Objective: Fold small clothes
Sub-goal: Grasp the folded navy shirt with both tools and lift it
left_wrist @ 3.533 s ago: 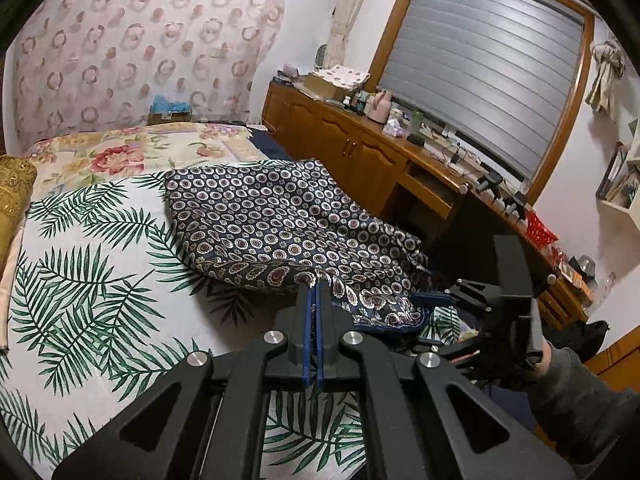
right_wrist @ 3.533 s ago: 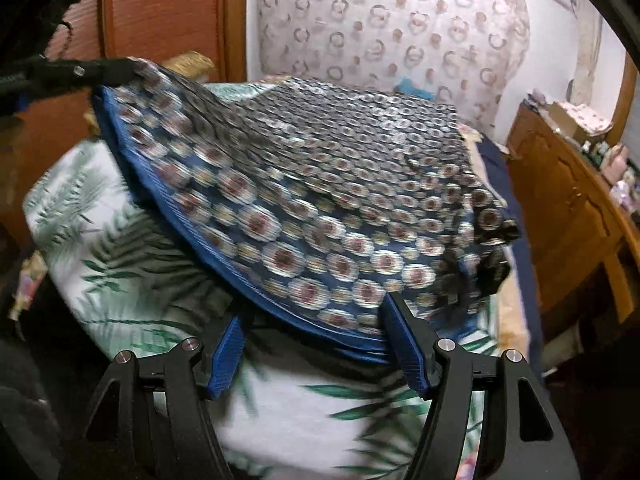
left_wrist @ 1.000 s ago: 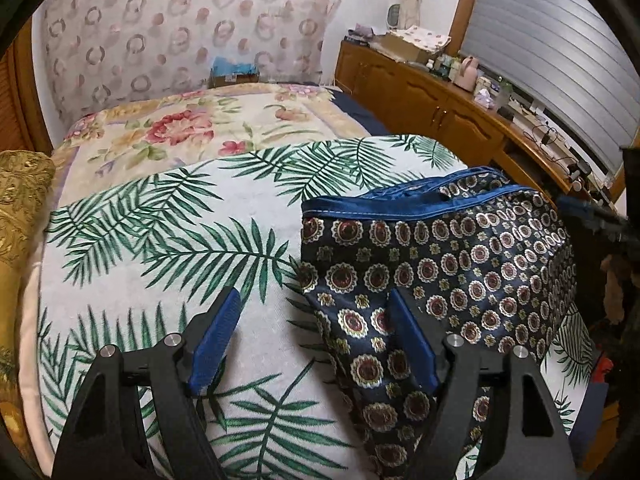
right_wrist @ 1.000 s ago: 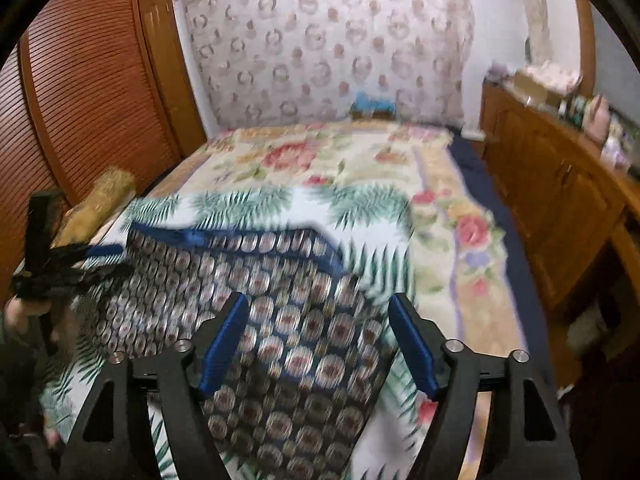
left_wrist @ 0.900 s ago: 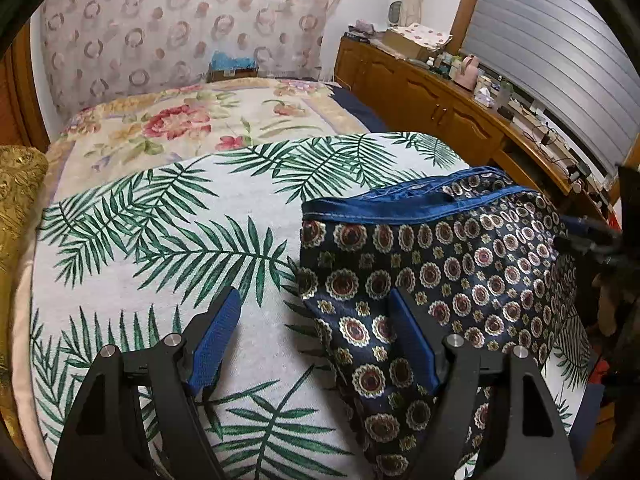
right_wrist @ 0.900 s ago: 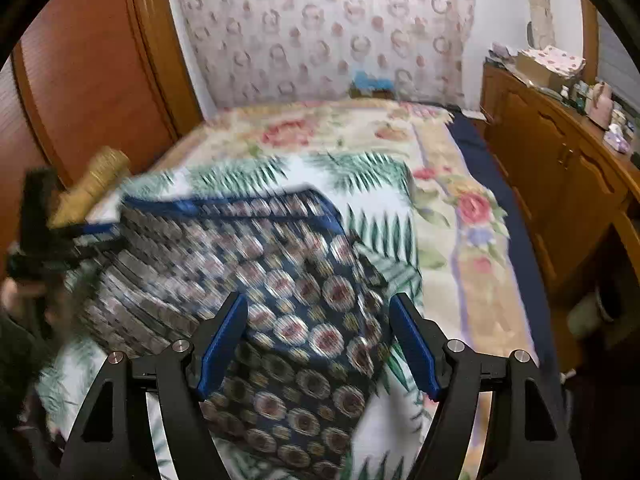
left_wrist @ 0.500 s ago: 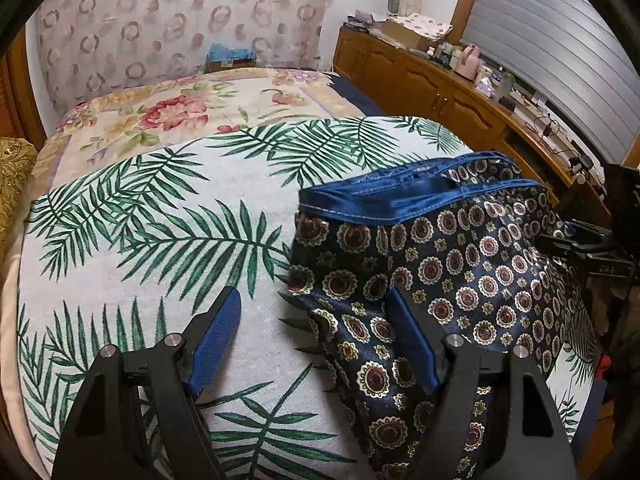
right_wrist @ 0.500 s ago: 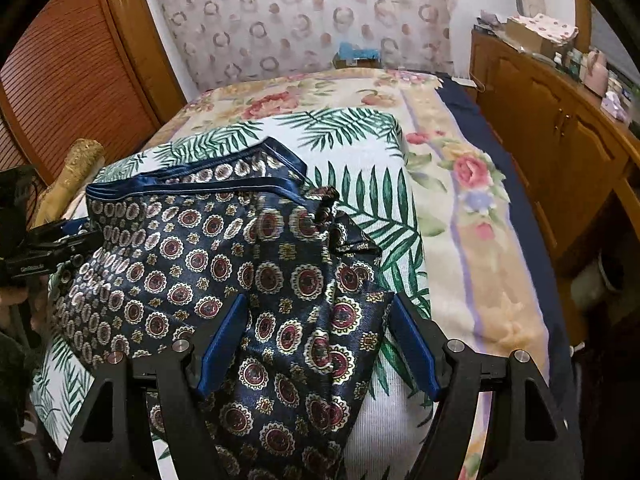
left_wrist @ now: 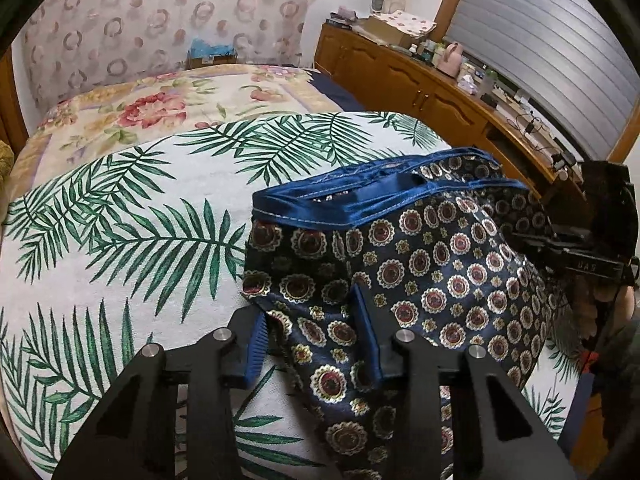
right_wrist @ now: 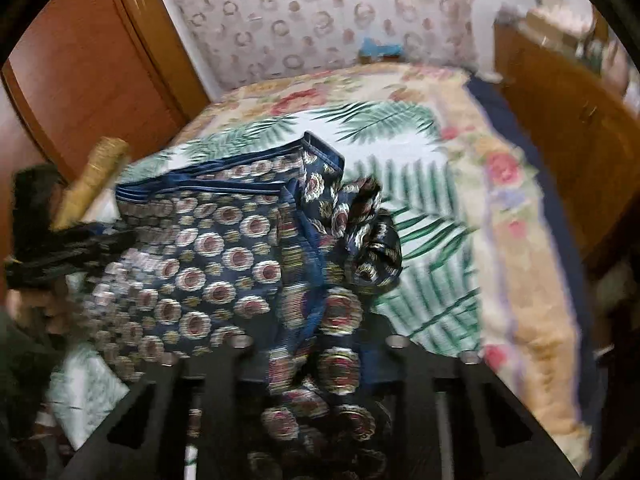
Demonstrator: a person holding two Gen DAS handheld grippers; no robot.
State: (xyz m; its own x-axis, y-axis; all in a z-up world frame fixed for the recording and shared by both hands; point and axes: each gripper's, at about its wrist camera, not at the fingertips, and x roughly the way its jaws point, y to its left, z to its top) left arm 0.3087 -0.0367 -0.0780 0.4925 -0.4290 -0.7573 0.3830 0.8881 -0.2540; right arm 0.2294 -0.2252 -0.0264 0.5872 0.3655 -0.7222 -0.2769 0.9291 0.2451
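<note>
Two grippers are closing on the patterned shorts (left_wrist: pixel 420 264), which lie on the palm-leaf bedspread (left_wrist: pixel 140 240) near the bed's foot. The left gripper (left_wrist: pixel 316 336) has cloth between its fingers, not yet pinched; the right gripper (right_wrist: pixel 320 344) has bunched fabric in its blurred jaws. Both should catch every layer at matching side edges before lifting. Beyond lie a floral quilt (left_wrist: pixel 160 100), a wooden cabinet (left_wrist: pixel 400 80) and a window shutter (left_wrist: pixel 540 52).
</note>
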